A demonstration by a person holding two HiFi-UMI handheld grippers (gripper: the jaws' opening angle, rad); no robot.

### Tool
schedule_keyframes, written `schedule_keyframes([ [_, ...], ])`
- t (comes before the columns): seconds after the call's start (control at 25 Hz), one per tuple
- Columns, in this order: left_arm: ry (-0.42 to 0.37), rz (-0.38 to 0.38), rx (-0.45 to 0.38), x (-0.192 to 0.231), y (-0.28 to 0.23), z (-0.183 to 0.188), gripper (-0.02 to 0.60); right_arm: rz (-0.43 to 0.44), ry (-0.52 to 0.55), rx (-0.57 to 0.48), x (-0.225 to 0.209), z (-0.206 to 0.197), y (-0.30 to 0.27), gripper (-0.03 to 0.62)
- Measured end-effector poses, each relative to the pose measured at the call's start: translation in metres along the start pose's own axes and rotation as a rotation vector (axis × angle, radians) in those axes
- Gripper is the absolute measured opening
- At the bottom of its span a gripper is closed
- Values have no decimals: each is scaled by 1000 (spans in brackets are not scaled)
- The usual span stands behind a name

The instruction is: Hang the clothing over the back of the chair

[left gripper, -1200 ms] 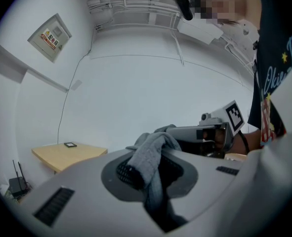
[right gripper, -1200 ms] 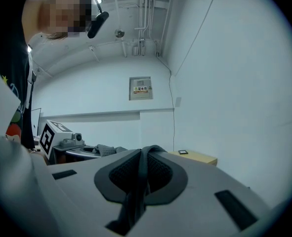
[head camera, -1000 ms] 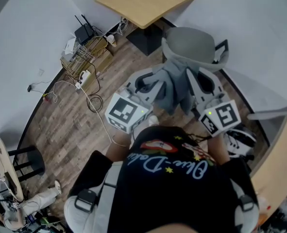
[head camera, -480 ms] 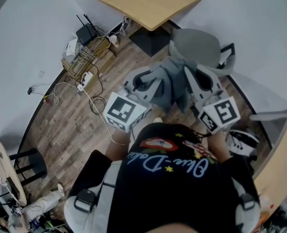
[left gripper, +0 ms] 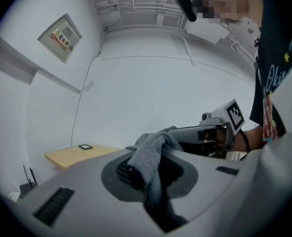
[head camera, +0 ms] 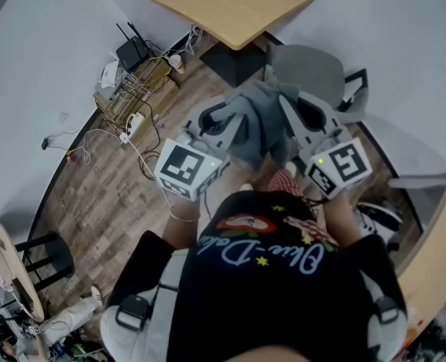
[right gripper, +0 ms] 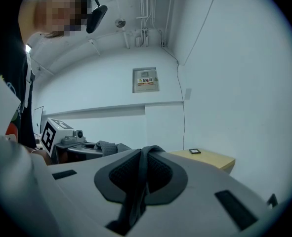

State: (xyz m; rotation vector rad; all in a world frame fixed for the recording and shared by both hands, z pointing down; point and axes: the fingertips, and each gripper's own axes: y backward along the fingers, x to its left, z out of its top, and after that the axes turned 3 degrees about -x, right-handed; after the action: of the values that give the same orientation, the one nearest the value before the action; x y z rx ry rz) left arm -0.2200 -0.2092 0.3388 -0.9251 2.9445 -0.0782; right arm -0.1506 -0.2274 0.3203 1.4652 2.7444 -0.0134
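Observation:
A grey garment (head camera: 262, 127) hangs bunched between my two grippers, in front of the person's chest. My left gripper (head camera: 238, 119) is shut on one bunched part of it (left gripper: 153, 154). The right gripper (head camera: 292, 105) is shut on a thin fold of the same cloth (right gripper: 142, 174). Just beyond the garment stands the grey chair (head camera: 309, 68), and the cloth's far edge overlaps its near rim in the head view. Each gripper view shows the other gripper level with it: the right one (left gripper: 220, 130) and the left one (right gripper: 62, 132).
A wooden table (head camera: 234, 6) stands past the chair against the white wall. Left of it are a router and boxes (head camera: 132, 78), with cables (head camera: 143, 153) trailing over the wood floor. A wooden counter (head camera: 434, 240) lies at the right and a black stool (head camera: 45, 251) at the lower left.
Both grippers have carried the garment forward together, up the head view toward the chair. The person has stepped along with them. Both grips are unchanged.

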Motion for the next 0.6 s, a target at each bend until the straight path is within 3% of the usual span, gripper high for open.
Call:
schedule_keyframes([
  [0.6, -34, 102, 6, 45, -61, 21, 43, 116, 11, -17, -66, 18, -54, 17],
])
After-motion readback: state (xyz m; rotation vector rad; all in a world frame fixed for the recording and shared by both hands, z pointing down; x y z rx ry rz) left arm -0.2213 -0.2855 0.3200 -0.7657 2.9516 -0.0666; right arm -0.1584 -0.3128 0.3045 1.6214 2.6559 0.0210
